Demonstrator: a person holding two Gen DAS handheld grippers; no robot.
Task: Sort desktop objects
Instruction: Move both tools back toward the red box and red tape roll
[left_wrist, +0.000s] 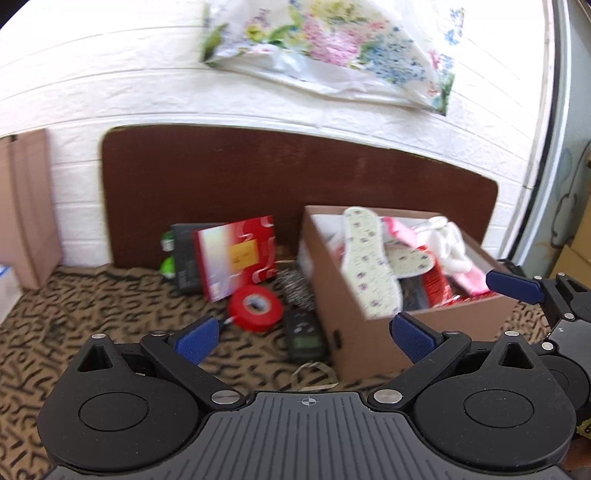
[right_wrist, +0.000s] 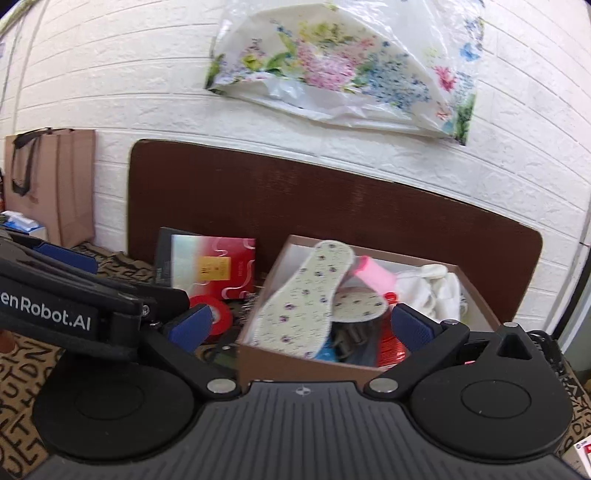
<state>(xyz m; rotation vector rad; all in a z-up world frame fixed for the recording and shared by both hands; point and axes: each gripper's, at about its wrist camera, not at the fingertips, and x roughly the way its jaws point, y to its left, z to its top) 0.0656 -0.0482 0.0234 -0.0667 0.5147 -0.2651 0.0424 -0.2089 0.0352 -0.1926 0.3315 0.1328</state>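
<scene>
A brown cardboard box (left_wrist: 365, 332) stands on the patterned cloth, holding two floral insoles (left_wrist: 369, 258), pink and white cloth and red items. Left of it lie a red tape roll (left_wrist: 255, 306), a red booklet (left_wrist: 240, 254), a dark box behind it, a steel scourer (left_wrist: 295, 288) and a dark remote (left_wrist: 304, 336). My left gripper (left_wrist: 304, 338) is open, empty, hovering before the tape and box corner. My right gripper (right_wrist: 299, 325) is open and empty over the box's (right_wrist: 295, 369) near edge, facing the insoles (right_wrist: 299, 299). The tape roll (right_wrist: 218, 314) shows behind its left finger.
A brown board (left_wrist: 258, 177) leans on the white brick wall behind the objects. A floral plastic bag (right_wrist: 340, 66) hangs above. A paper carrier bag (right_wrist: 55, 184) stands at the far left. The left gripper's body (right_wrist: 55, 310) crosses the right wrist view's left side.
</scene>
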